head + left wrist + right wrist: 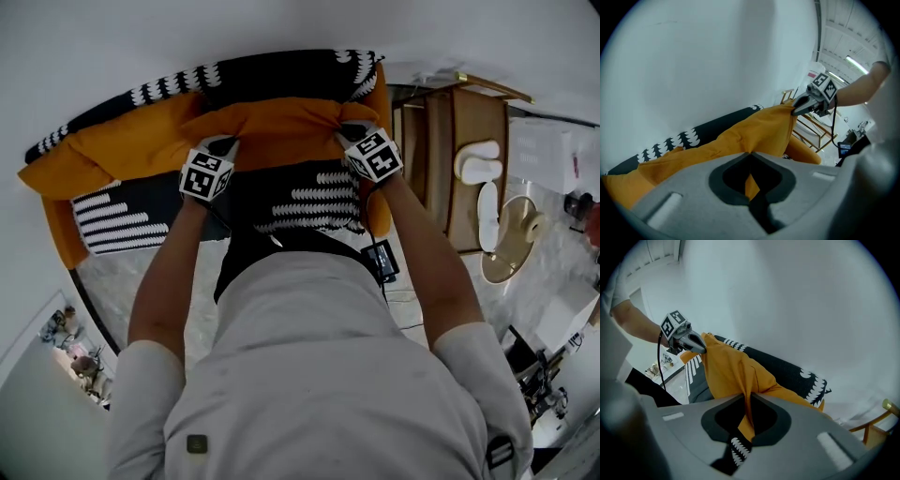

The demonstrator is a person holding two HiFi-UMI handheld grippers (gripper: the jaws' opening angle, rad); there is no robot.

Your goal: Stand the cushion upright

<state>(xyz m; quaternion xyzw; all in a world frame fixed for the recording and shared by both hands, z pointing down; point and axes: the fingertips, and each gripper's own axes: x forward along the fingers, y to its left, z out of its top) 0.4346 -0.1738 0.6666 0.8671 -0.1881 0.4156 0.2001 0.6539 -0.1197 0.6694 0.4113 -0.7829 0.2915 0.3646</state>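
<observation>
place: living room | signs: sofa (58, 234), wooden rack (436, 159), marble floor (141, 272)

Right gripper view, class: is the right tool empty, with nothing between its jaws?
No: the right tool is shut on a fold of the orange fabric cushion with black-and-white panels.

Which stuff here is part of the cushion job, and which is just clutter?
In the job: cushion, its orange edge gripped at both ends; left gripper; right gripper.
Lying about: wooden rack; white slippers; small black device on a cable.
</observation>
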